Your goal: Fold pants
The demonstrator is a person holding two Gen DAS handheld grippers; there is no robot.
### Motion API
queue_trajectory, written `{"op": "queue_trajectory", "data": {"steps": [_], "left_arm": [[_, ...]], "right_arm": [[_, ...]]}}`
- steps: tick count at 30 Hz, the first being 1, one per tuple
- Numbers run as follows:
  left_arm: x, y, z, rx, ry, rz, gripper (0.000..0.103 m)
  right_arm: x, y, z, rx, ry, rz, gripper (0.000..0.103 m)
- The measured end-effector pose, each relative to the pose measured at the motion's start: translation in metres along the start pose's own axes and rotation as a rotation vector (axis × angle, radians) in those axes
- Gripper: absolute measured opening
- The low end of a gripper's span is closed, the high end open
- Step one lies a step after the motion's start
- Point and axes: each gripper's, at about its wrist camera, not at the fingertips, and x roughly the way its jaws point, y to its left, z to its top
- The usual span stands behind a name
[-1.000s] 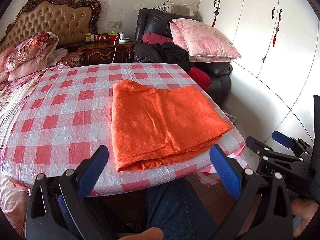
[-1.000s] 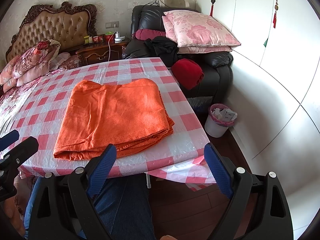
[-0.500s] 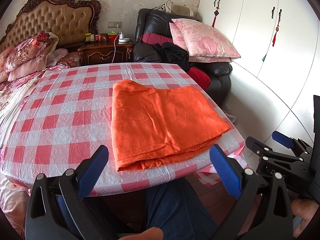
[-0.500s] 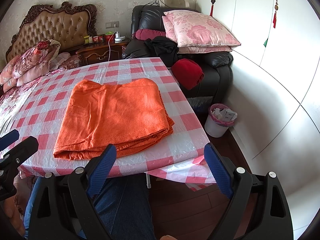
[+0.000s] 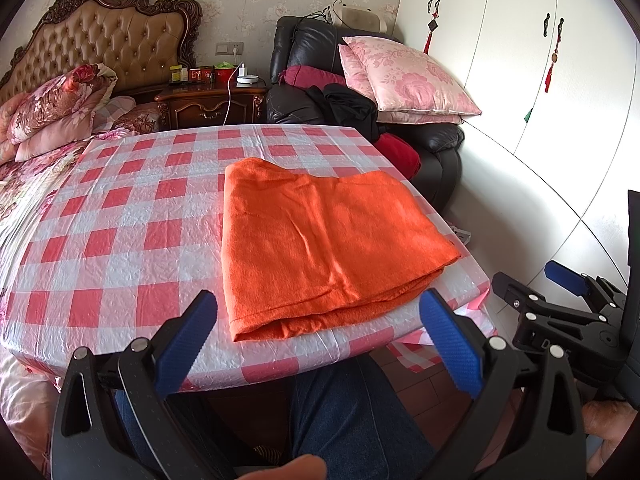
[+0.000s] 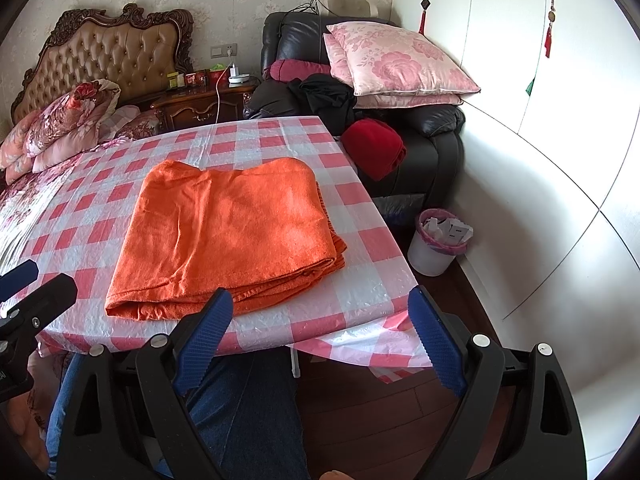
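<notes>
Pants (image 5: 328, 248) lie folded on our table (image 5: 120, 240), just ahead of both claws; left claw (image 5: 316, 336) and right claw (image 6: 320, 336) gape wide, holding nothing.

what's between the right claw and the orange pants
In the right wrist view, only a bare strip of checked tablecloth at the table's near edge lies between the open right claw and the folded orange pants.

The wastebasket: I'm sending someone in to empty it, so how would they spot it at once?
Start at the black armchair by the white wardrobe. On the wood floor just in front of it, off the checked table's right edge, stands the wastebasket. It is the only small white tub there, with a pink liner round its rim and white scraps inside.
</notes>
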Motion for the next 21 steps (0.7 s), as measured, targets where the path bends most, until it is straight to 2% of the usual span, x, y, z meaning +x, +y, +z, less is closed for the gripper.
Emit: {"op": "queue_trajectory", "data": {"steps": [21], "left_arm": [[0.0008,-0.0012,0.0007,0.003,-0.001,0.001,0.101]], "right_arm": [[-0.0006,-0.0006,0.0001,0.009,0.003,0.009,0.086]]}}
